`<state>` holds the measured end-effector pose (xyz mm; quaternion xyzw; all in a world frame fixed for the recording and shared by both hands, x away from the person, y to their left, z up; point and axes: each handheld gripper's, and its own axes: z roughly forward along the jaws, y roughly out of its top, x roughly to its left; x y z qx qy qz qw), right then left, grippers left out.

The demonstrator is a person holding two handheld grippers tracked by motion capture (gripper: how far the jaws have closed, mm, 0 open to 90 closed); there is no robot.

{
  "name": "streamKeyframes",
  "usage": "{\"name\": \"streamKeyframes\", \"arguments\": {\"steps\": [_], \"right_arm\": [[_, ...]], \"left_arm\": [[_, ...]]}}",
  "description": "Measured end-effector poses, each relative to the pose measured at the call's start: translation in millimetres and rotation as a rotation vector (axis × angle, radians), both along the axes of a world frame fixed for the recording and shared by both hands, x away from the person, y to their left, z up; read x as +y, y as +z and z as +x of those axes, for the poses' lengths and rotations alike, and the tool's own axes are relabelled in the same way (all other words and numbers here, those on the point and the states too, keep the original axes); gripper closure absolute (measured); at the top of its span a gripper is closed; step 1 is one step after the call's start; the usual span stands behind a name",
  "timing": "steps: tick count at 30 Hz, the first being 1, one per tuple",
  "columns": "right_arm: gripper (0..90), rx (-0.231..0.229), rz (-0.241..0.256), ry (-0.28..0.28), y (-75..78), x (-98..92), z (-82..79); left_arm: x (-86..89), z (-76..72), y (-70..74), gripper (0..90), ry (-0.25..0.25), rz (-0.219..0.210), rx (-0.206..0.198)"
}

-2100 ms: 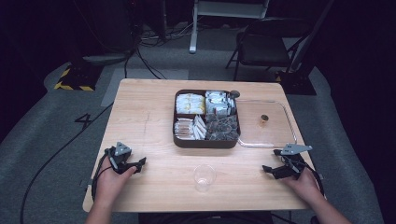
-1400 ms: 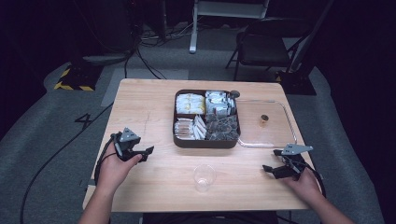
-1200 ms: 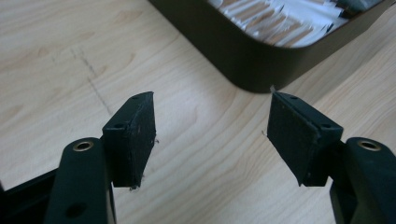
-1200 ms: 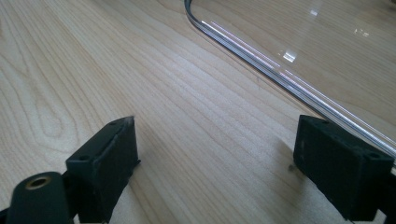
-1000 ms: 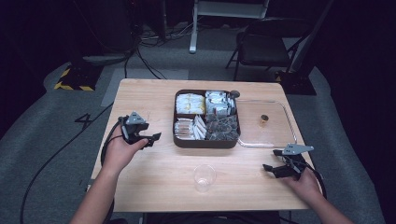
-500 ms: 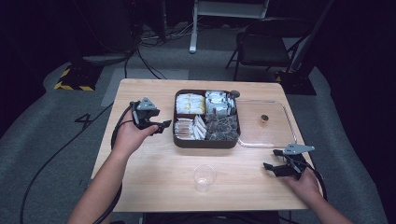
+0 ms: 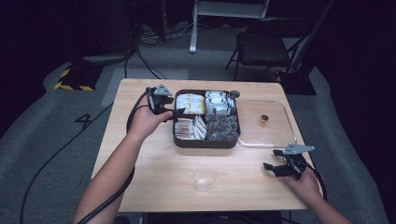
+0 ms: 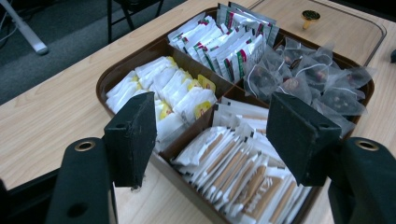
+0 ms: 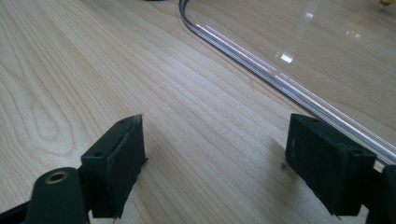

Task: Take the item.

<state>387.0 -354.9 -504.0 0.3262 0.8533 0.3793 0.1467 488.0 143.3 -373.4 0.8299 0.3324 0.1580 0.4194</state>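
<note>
A dark brown tray (image 7: 205, 143) with several compartments sits mid-table. It holds yellow-marked sachets (image 8: 163, 88), red-and-green printed packets (image 8: 224, 39), clear pyramid tea bags (image 8: 322, 81) and tan stick sachets (image 8: 238, 168). My left gripper (image 7: 175, 113) hovers open at the tray's left rim (image 8: 121, 65), jaws wide apart above the sachets, holding nothing. My right gripper (image 7: 270, 167) rests low near the front right of the table, open and empty, with the clear lid's edge (image 9: 289, 79) just beyond it. A clear plastic cup (image 7: 204, 177) stands upright in front of the tray.
The clear lid (image 7: 275, 135) lies flat to the right of the tray, with a small gold knob (image 7: 264, 118) on it. Bare wood table (image 7: 140, 154) lies to the left and in front. A chair (image 7: 264, 46) and cables are on the floor behind.
My left gripper has travelled from the table's front left forward and rightward to the tray's left rim. The right gripper has stayed put.
</note>
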Motion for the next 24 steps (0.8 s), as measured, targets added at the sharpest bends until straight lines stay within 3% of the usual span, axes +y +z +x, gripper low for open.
{"name": "streamKeyframes", "arguments": {"steps": [10, 24], "right_arm": [[19.9, 0.000, 0.000, 0.000, 0.0, 0.0, 0.0], [19.9, 0.000, 0.001, 0.000, 0.0, -0.2, 0.2]], "left_arm": [[-21.4, 22.6, -4.3, 34.1, -0.003, -0.013, -0.012], [-50.7, 49.6, -27.4, 39.0, -0.017, 0.000, 0.049]]}}
